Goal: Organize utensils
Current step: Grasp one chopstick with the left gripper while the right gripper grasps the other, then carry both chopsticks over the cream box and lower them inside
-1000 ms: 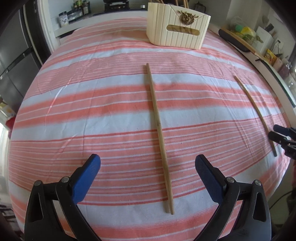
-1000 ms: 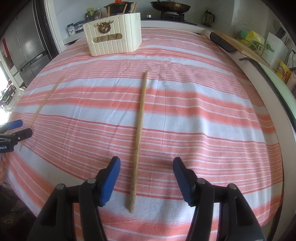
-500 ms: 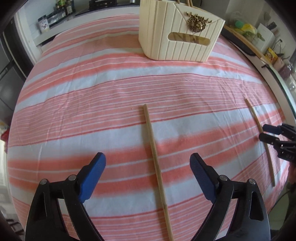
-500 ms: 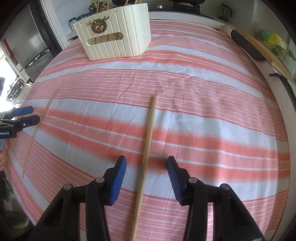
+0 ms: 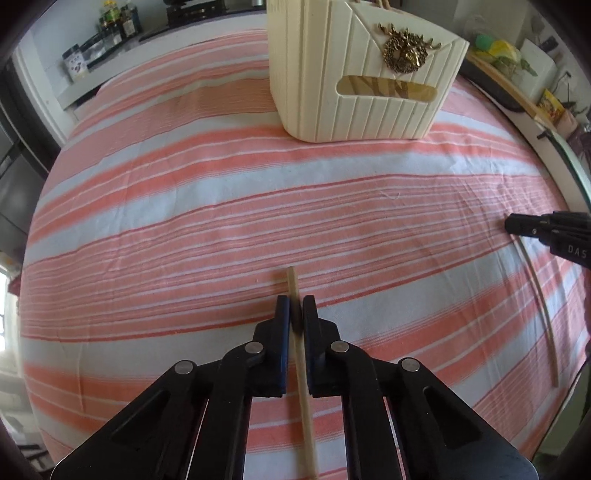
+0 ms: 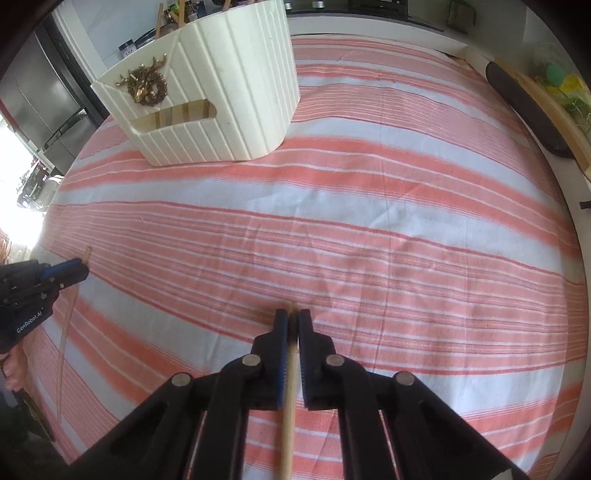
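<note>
We have two chopsticks, one in each gripper. The left chopstick (image 5: 301, 369) lies along the striped cloth (image 5: 184, 206), its far tip poking just past the left gripper (image 5: 295, 308), whose blue-padded jaws are clamped against it from both sides. From the right wrist view we see the same stick (image 6: 68, 328) at the left edge, running toward us on the cloth with its far tip just beyond the left gripper (image 6: 79, 267).

The right chopstick (image 6: 290, 391) sits the same way: it runs lengthwise between the pads of the right gripper (image 6: 293, 317), which is pinched tight on it near its far end, only a short tip showing ahead of the jaws. From the left wrist view this stick (image 5: 541, 299) curves down the right side of the cloth, and the right gripper (image 5: 517, 225) shows only as dark fingers over its upper end.

Farther back on the cloth stands the cream ribbed holder (image 5: 365, 74), well apart from both sticks. It bears a gold ornament (image 5: 404, 51) on its front and a slot below that, through which we see wooden pieces inside. In the right wrist view the holder (image 6: 221, 85) stands at the upper left, with more wooden sticks (image 6: 159, 18) rising above its rim.

Beyond the cloth we see jars (image 5: 110, 26) on a counter at the back, and a dark fridge (image 6: 40, 99) to the left.
</note>
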